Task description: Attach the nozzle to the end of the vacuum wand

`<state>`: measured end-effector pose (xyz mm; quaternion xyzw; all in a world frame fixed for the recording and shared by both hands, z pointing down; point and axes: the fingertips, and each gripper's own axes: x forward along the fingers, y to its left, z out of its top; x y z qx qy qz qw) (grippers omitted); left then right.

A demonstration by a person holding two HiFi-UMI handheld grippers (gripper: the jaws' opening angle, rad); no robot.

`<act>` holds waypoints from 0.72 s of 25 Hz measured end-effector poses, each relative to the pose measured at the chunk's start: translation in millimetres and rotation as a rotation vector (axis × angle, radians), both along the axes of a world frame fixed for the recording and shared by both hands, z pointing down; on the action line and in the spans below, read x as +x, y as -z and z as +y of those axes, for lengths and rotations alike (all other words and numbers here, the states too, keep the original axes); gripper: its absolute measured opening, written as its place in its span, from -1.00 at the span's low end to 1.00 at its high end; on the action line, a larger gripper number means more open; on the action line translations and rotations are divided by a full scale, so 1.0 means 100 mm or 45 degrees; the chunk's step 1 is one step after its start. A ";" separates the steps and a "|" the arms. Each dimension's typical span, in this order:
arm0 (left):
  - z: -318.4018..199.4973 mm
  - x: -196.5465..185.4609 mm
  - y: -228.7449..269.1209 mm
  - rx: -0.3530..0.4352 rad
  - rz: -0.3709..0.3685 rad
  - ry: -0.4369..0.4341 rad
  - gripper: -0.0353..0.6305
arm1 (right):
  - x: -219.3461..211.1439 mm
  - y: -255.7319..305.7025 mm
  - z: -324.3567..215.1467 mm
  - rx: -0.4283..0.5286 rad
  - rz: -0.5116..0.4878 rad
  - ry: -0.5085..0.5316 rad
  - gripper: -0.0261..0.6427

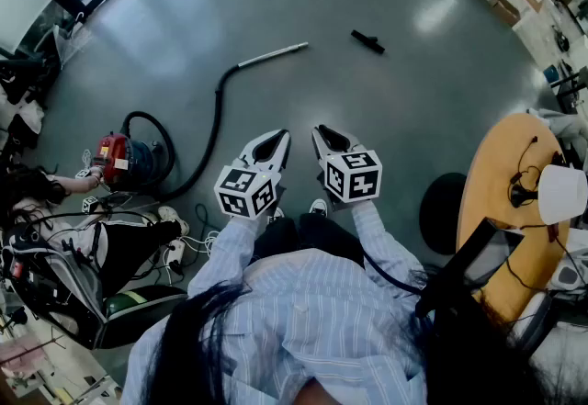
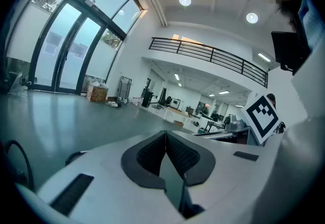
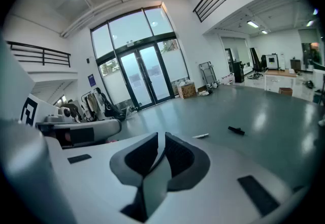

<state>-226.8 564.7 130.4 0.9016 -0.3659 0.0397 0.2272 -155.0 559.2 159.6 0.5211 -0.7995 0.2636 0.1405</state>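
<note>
In the head view the silver vacuum wand (image 1: 272, 53) lies on the grey floor ahead. Its black hose (image 1: 217, 109) curves back to the red and blue vacuum (image 1: 124, 160) at the left. The black nozzle (image 1: 367, 42) lies apart from the wand, further right. My left gripper (image 1: 279, 138) and right gripper (image 1: 322, 133) are held side by side above my shoes, well short of both parts. The left gripper (image 2: 165, 133) is shut and empty. The right gripper (image 3: 160, 135) shows a narrow slit between its tips, with nothing in it. Beyond it lie the nozzle (image 3: 235, 130) and the wand's tip (image 3: 200, 136).
A round wooden table (image 1: 501, 201) with cables and a white lamp stands at the right, beside a dark round stool (image 1: 443, 210). Bags, cables and another person's hand (image 1: 89, 180) crowd the left side. Glass doors (image 3: 142, 78) close the far wall.
</note>
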 end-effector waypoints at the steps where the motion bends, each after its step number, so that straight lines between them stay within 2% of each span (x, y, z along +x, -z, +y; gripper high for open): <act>1: -0.03 -0.06 0.01 0.012 -0.010 -0.009 -0.88 | -0.06 0.02 -0.03 0.009 -0.001 -0.007 -0.78; 5: -0.10 -0.22 0.05 0.056 -0.037 -0.052 -0.88 | -0.25 0.06 -0.08 0.028 0.007 -0.037 -0.78; 9: -0.07 -0.23 0.12 0.072 -0.008 -0.079 -0.88 | -0.33 0.06 -0.06 0.023 0.014 -0.059 -0.78; 18: -0.06 -0.18 0.08 0.078 0.014 -0.120 -0.88 | -0.31 0.04 -0.08 0.036 -0.005 -0.120 -0.78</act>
